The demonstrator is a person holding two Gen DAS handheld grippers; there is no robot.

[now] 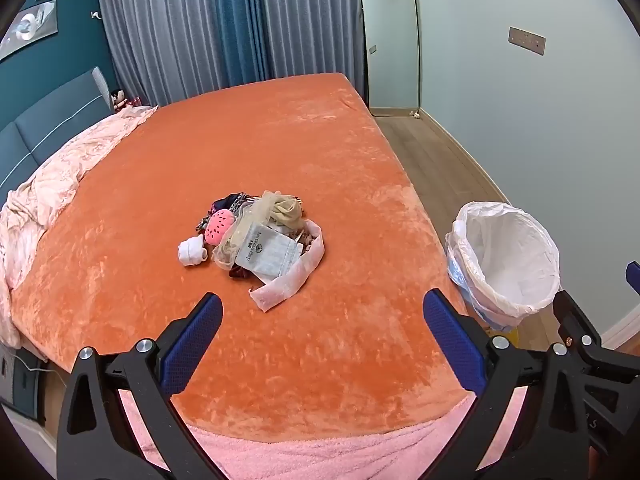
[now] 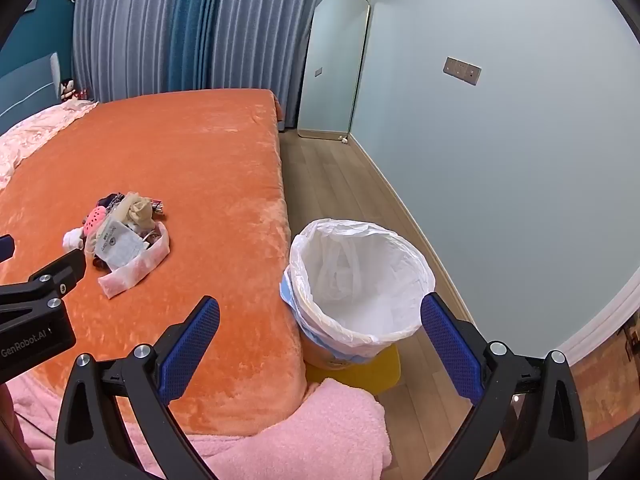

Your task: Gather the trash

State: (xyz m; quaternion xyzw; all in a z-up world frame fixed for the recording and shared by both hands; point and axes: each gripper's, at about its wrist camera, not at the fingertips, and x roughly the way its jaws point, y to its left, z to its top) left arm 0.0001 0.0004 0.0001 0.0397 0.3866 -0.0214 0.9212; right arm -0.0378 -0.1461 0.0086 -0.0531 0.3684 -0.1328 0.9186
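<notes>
the trash [image 1: 256, 240] lay in a small heap mid-bed [image 1: 280, 140], well apart from both grippers; the lined bin [image 2: 360, 280] stood on the floor just beside the bed's edge. it looked light, soft and limp: stockings, a wrapper, a sock [image 1: 192, 252], a pink strip [image 1: 288, 284]. the strip's loose end seemed the easiest pinch, though pieces would likely trail or snag. the left gripper [image 1: 322, 340] and right gripper [image 2: 320, 344] both stood wide and empty.

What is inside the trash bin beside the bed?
The trash bin holds only its white plastic liner, crumpled against the walls; no trash shows. The very bottom is hidden by liner folds and the near rim.
</notes>
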